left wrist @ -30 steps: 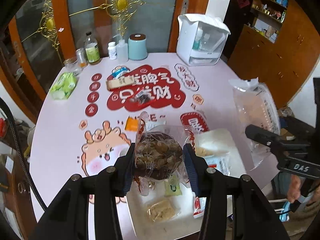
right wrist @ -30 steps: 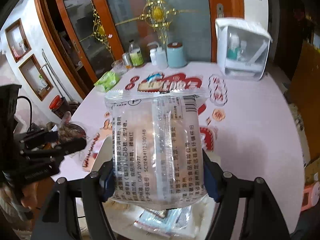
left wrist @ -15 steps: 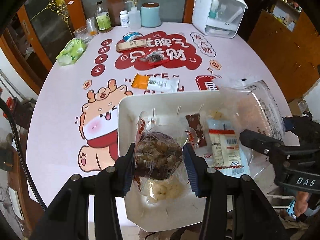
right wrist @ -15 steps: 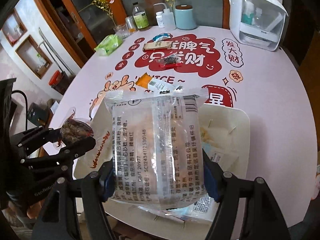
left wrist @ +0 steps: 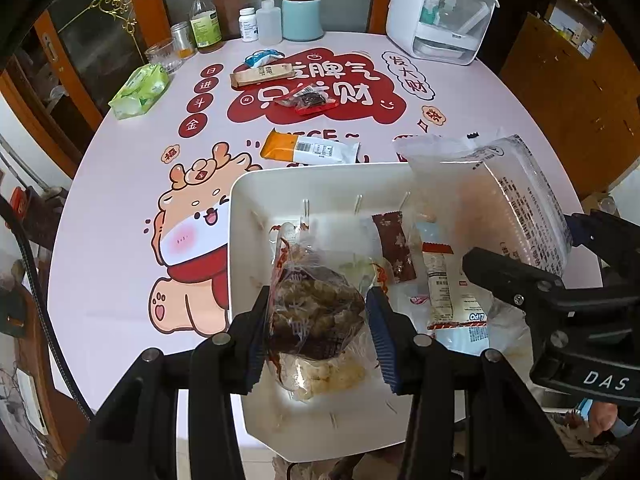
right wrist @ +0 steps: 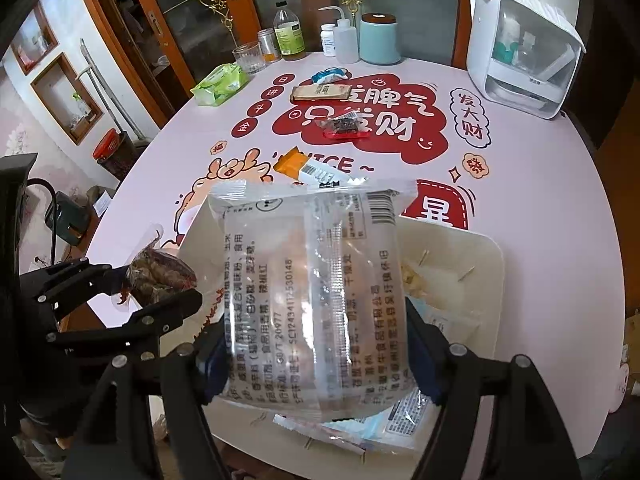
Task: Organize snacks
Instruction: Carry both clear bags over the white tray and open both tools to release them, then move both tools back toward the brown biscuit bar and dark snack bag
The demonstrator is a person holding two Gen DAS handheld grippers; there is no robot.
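Two snack packets held above the white tray (left wrist: 240,216), apparently for dropping in. The left gripper (left wrist: 318,322) clamps a clear bag of dark brown snacks (left wrist: 316,312); the right gripper (right wrist: 316,360) pinches a larger translucent printed packet (right wrist: 312,280). Other wrapped snacks already lie inside; an orange-and-white bar (left wrist: 310,150) remains on the table (left wrist: 120,200).

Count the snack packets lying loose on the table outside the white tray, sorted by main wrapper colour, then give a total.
Blue packet: 1
Brown bar: 1
Red-edged clear packet: 1
Orange-and-white bar: 1
Total: 4
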